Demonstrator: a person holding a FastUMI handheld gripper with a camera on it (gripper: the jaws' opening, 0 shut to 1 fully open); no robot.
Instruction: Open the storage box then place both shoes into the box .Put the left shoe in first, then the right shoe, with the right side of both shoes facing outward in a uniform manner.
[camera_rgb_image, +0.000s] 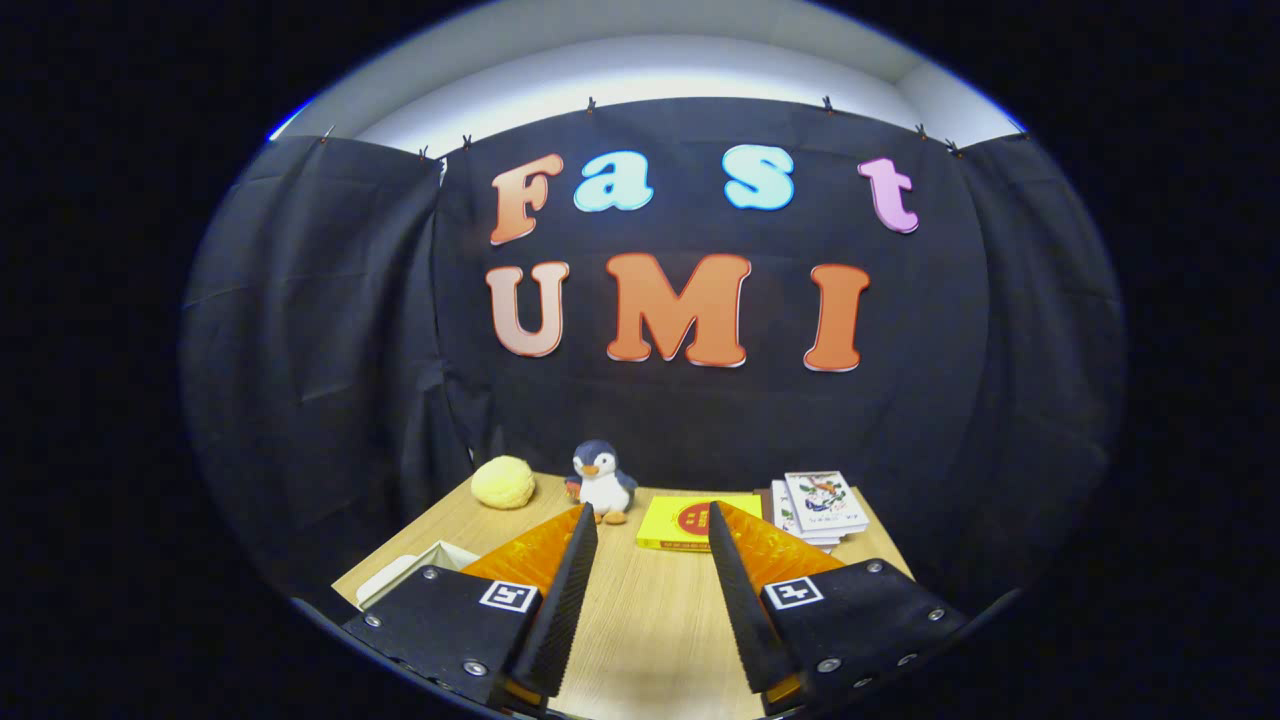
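Tool (652, 520) fingers apart over bare table (640, 610); beyond them: toy penguin (601, 482), yellow book (690, 521), booklets (822, 508).

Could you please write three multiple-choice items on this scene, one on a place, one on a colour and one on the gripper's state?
1. Where does the penguin toy stand?
A. between the yellow plush ball and the yellow book
B. on the stack of booklets
C. between the fingers

2. What colour is the flat book beyond the fingers?
A. green
B. yellow
C. white

3. How is the gripper?
A. shut on the toy
B. shut, holding nothing
C. open, holding nothing

Answers: 1 A, the ball sits on one side of it and the book on the other; 2 B, its cover is yellow; 3 C, bare wooden table shows between the spread fingers.
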